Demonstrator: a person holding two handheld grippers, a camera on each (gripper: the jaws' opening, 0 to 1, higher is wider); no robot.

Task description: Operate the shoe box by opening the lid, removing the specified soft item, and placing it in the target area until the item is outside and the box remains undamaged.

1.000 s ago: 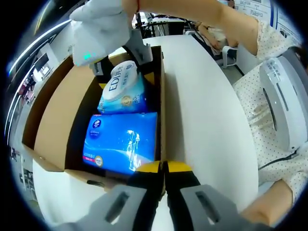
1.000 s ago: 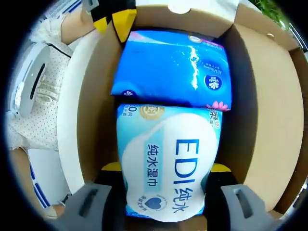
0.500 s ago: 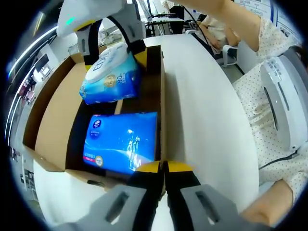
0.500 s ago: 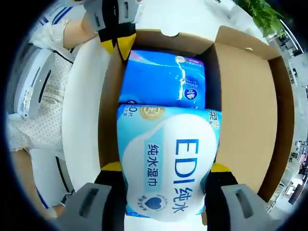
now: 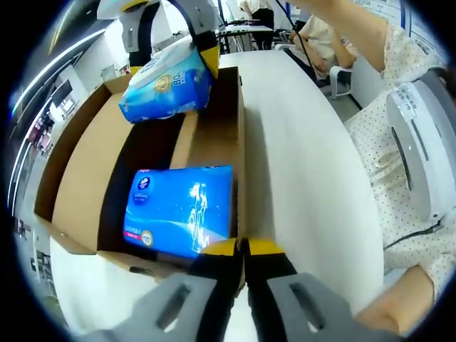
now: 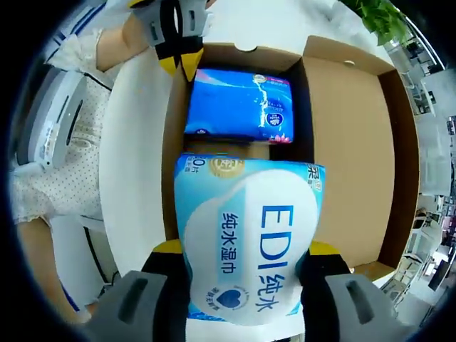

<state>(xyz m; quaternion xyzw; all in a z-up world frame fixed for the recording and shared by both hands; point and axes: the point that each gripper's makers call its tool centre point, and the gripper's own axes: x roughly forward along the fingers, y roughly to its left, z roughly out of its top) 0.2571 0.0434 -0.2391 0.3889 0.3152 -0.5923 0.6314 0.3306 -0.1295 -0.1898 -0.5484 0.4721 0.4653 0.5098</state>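
The open cardboard shoe box (image 5: 78,164) lies on a white table, its lid folded flat to one side (image 6: 356,142). A blue tissue pack (image 5: 182,210) lies inside at one end (image 6: 239,103). My right gripper (image 6: 246,256) is shut on a light-blue EDI wet-wipes pack (image 6: 249,242) and holds it in the air above the box's other end. From the left gripper view that pack (image 5: 167,85) hangs over the far end, gripped by the right gripper (image 5: 171,50). My left gripper (image 5: 242,249) is shut on the box's near wall by its corner (image 6: 178,60).
The white table (image 5: 299,157) runs wide beside the box's long wall. A person in dotted clothing (image 5: 399,142) stands close along that side. A green plant (image 6: 377,14) stands beyond the lid side. Chairs and desks stand far back.
My right gripper has lifted the EDI pack up out of the box, leaving that end bare. The left gripper and the blue pack have stayed put.
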